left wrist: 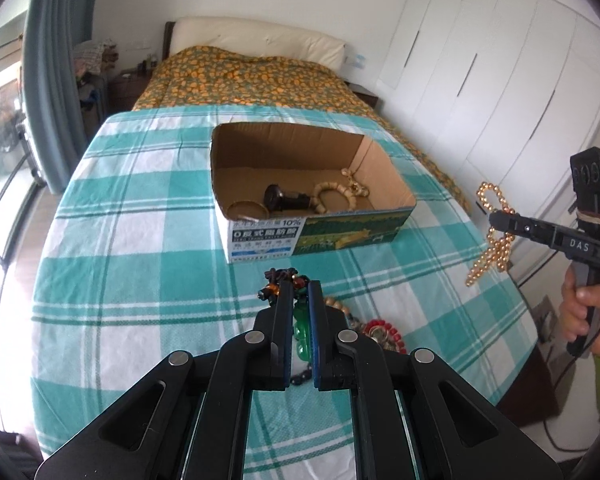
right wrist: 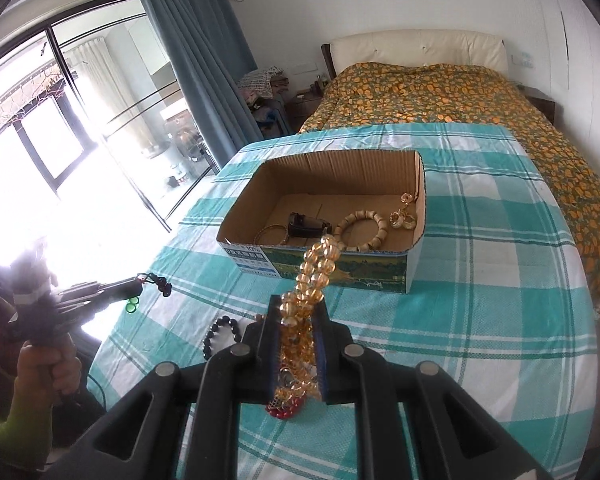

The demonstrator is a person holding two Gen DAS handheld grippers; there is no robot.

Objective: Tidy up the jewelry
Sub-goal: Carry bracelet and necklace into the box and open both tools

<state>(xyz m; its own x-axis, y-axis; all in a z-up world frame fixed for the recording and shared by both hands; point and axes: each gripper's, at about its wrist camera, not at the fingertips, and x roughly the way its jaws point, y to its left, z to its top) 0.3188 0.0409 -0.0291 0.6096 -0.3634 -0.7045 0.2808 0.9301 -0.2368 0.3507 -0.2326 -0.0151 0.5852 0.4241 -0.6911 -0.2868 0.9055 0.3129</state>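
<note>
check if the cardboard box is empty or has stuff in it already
Not empty. The open cardboard box already holds a beige bead bracelet, a dark watch, a thin bangle and gold pieces.

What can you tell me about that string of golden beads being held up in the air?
The golden bead strand is made of round, translucent amber-yellow beads that look like glass or resin. It is bunched into loops and pinched between the fingers of the right gripper, which is shut on it. One loop sticks up above the fingers, the rest dangles below, clear of the checked cloth, in front of the cardboard box.
</note>
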